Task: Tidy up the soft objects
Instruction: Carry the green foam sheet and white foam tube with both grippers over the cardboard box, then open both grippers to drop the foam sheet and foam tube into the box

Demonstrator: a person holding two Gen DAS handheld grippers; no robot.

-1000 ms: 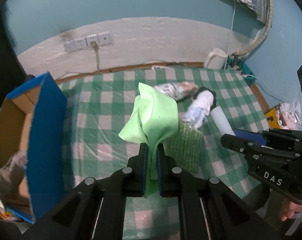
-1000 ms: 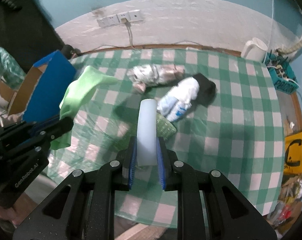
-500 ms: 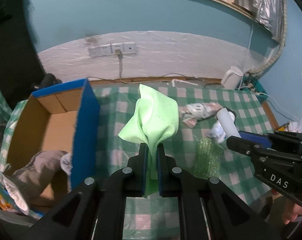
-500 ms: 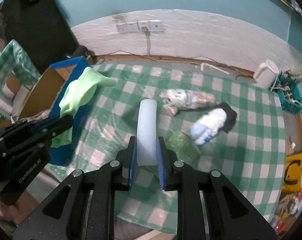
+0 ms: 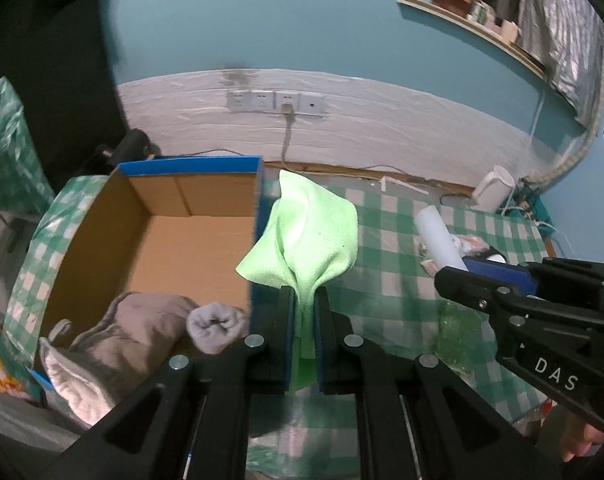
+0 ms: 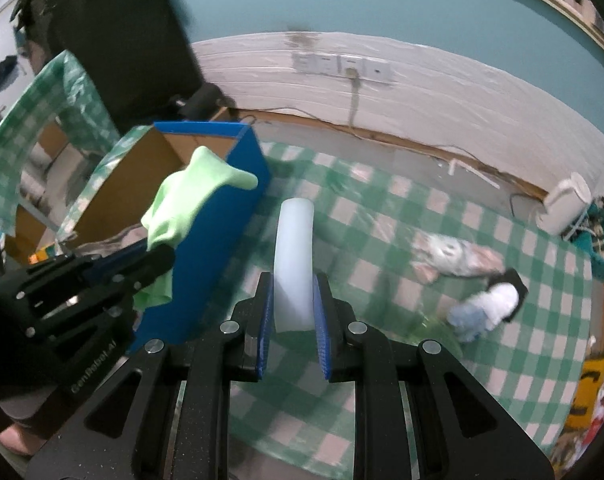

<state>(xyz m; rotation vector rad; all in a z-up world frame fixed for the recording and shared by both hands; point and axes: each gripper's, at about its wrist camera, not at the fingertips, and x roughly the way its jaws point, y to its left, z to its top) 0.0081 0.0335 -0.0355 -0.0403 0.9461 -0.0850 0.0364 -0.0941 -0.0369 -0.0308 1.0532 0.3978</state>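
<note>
My left gripper (image 5: pixel 303 312) is shut on a light green cloth (image 5: pixel 307 236) and holds it in the air beside the right wall of an open cardboard box (image 5: pixel 258 208) with blue outer sides. The box holds grey soft items (image 5: pixel 142 328). My right gripper (image 6: pixel 294 300) is shut on a white foam roll (image 6: pixel 293 256), held above the checked table. The right gripper with the roll also shows in the left wrist view (image 5: pixel 437 236). The green cloth shows in the right wrist view (image 6: pixel 190 200), next to the box (image 6: pixel 206 264).
On the green checked tablecloth (image 6: pixel 381 240) lie a patterned bundle (image 6: pixel 449 256), a white and blue bundle on a black item (image 6: pixel 489 308) and a green scrubber (image 5: pixel 457 332). A white kettle (image 6: pixel 565 204) stands at the far right. Wall sockets (image 5: pixel 276 102) are behind the table.
Both grippers have swung left toward the box with their loads. The box inside now fills the left of the left wrist view.
</note>
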